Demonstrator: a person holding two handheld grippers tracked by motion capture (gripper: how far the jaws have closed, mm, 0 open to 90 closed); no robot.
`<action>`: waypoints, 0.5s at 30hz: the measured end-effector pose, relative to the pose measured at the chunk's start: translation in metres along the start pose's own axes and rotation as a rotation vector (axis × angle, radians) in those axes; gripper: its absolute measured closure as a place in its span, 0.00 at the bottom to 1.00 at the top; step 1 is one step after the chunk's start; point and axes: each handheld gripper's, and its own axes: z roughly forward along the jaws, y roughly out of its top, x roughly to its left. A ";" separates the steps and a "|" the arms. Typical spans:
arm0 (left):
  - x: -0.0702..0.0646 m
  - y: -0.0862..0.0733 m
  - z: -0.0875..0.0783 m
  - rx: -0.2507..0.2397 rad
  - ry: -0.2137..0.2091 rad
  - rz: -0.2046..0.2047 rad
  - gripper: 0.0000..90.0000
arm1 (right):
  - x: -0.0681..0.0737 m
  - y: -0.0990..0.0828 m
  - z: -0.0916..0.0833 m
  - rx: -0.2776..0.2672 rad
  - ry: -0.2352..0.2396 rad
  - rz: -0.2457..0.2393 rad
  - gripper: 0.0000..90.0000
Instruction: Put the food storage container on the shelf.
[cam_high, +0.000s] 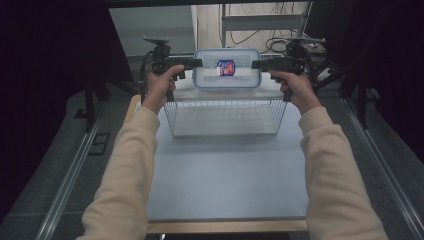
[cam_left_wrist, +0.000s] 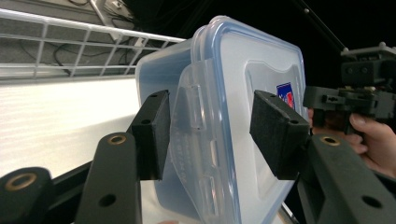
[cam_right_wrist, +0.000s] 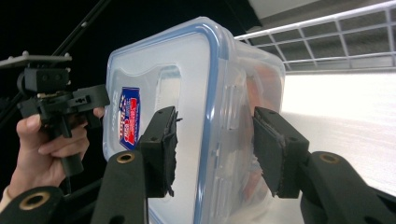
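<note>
Level, both arms outstretched, left tool (cam_high: 198, 63), right tool (cam_high: 256, 64), seemingly gripping box (cam_high: 227, 82)

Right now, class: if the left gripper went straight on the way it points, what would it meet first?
The left gripper points at the clear lidded container, whose end already sits between its jaws, so it would meet that first. Beyond it lies the right gripper.

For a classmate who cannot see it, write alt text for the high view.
A person's two hands hold a clear plastic container with a blue-rimmed lid between the left gripper and the right gripper, one at each end, above the far edge of a white wire basket on a pale table. A red and blue label sits on the lid.
</note>
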 end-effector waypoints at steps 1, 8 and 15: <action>0.000 0.000 0.000 0.000 0.000 0.000 0.54 | 0.000 0.000 0.000 0.000 0.000 0.000 0.56; 0.010 -0.002 0.016 -0.005 0.067 -0.051 0.51 | 0.005 -0.002 0.014 -0.020 -0.166 0.055 0.49; 0.009 -0.004 0.018 -0.012 0.065 -0.057 0.44 | 0.007 -0.007 0.013 -0.059 -0.182 0.038 0.49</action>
